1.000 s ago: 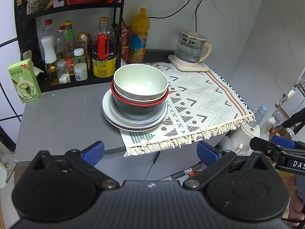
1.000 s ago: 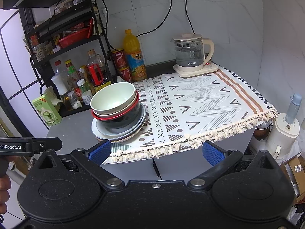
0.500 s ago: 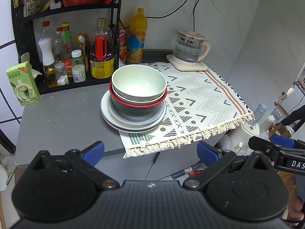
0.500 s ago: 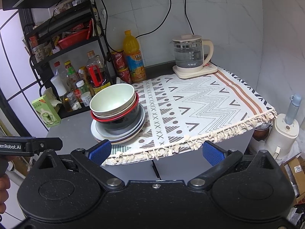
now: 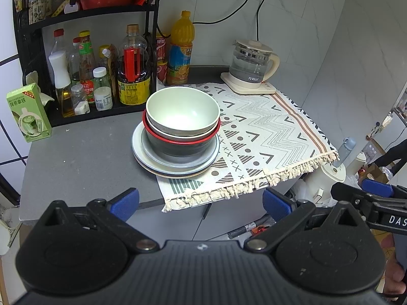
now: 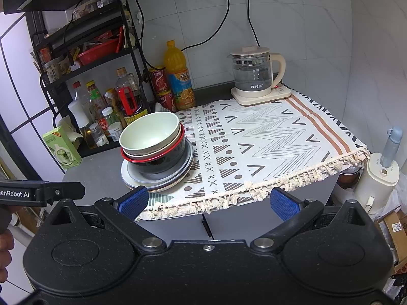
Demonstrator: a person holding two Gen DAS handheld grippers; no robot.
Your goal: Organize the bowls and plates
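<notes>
A stack of dishes stands at the left edge of the patterned cloth. A pale green bowl sits on top, nested in a tan bowl and a red-rimmed dark bowl. Under them lie grey plates. The stack also shows in the right wrist view. My left gripper is open and empty, held in front of the counter edge, apart from the stack. My right gripper is open and empty, also short of the counter.
A black rack with bottles stands behind the stack. An orange juice bottle, a glass kettle and a green carton stand on the grey counter. A white appliance stands beside the counter's right.
Both grippers have drifted slightly; the stack sits a little lower and nearer in the right wrist view. Nothing was taken hold of or moved.
</notes>
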